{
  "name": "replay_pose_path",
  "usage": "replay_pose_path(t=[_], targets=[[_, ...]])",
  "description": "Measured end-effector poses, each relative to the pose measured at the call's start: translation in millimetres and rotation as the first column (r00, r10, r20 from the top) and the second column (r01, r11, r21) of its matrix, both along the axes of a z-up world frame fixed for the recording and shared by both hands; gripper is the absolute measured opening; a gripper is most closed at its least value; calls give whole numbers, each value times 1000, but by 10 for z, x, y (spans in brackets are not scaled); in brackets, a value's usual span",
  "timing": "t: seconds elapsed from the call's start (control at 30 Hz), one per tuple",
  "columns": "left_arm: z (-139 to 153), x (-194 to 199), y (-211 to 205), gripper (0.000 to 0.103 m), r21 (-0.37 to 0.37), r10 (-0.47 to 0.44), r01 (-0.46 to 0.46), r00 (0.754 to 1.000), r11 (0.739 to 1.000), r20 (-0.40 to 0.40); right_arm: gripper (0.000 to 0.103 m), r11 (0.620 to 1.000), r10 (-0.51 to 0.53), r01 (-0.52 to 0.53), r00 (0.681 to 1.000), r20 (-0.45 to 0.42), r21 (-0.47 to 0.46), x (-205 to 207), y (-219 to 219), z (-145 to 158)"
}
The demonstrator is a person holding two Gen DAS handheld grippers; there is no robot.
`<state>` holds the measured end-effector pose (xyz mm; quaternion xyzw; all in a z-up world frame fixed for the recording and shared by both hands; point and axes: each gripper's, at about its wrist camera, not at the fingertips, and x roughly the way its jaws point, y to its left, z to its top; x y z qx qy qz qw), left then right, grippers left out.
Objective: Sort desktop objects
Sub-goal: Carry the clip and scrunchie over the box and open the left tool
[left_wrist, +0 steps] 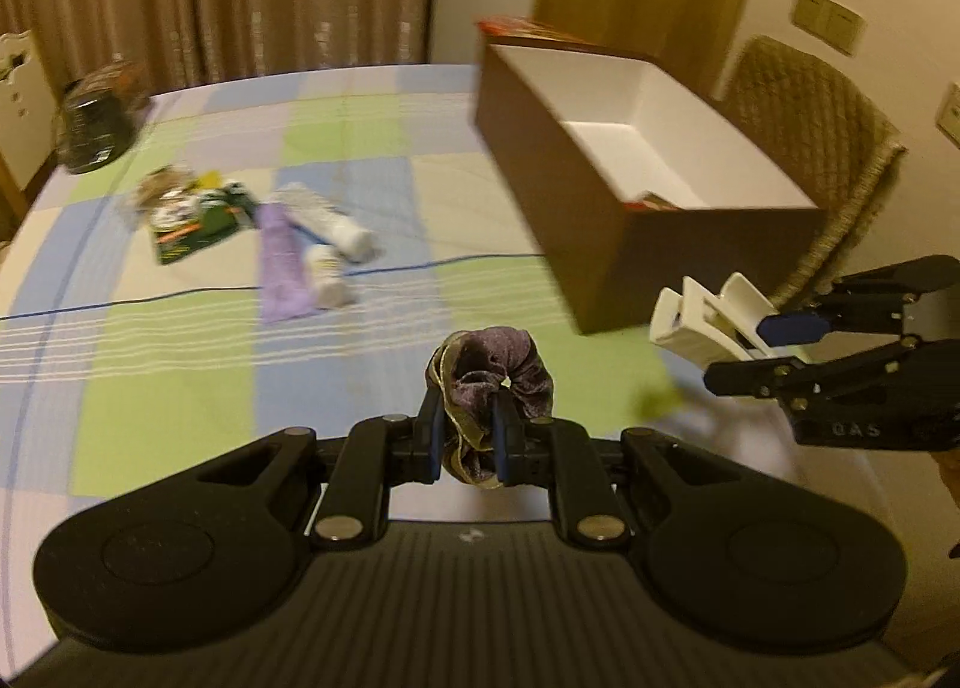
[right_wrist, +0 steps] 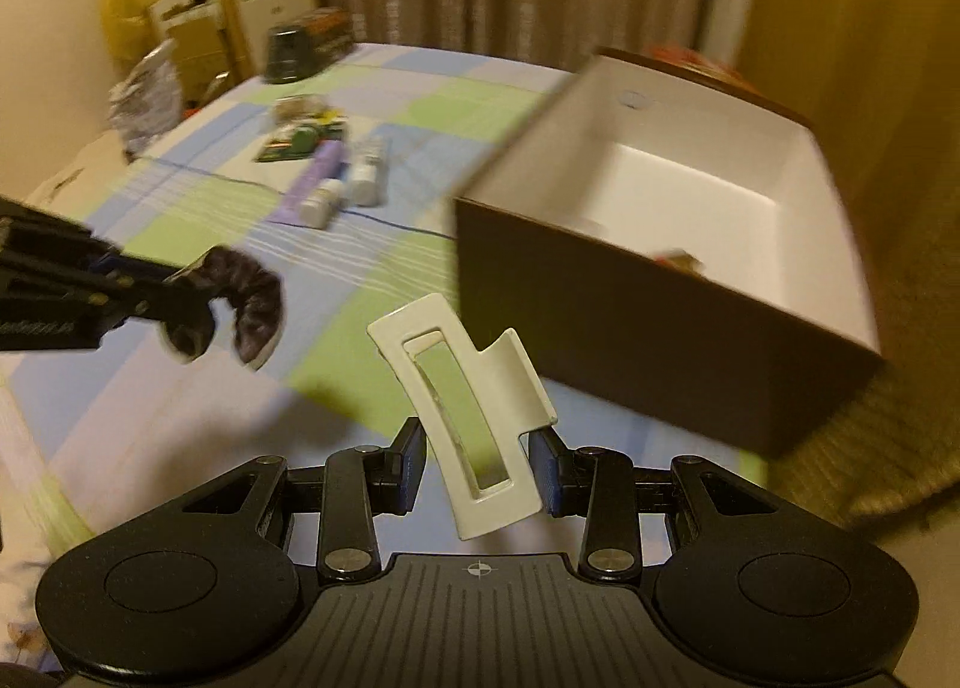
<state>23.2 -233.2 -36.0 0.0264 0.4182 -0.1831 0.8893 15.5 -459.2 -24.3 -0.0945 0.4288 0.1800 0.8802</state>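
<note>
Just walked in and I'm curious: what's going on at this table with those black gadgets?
A person is tidying a checked tablecloth using two handheld tongs. The left tongs pinch a purple velvet scrunchie; the right tongs grip a white hair claw clip. Both are held above the table near an open brown box. Bottles and packets lie farther back.

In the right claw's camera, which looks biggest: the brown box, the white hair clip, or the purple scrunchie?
1. Brown box
2. White hair clip
3. Purple scrunchie
The clip sits nearest the camera, so its true size against the scrunchie is unsure.
</note>
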Motion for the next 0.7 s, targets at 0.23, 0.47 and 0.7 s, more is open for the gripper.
replay_pose_path(t=[0.23, 0.47, 0.7], targets=[[2, -121, -456, 12, 2, -142, 142, 990, 990, -7, 37, 983, -183, 183, 983, 4, 10, -225, -402, 105], [36, -191, -520, 12, -4, -211, 211, 977, 977, 4, 37, 966, -257, 257, 966, 19, 14, -384, -472, 227], [198, -142, -536, 12, -7, -274, 275, 960, 962, 56, 37, 954, -299, 297, 952, 66, 43, -321, -451, 421]])
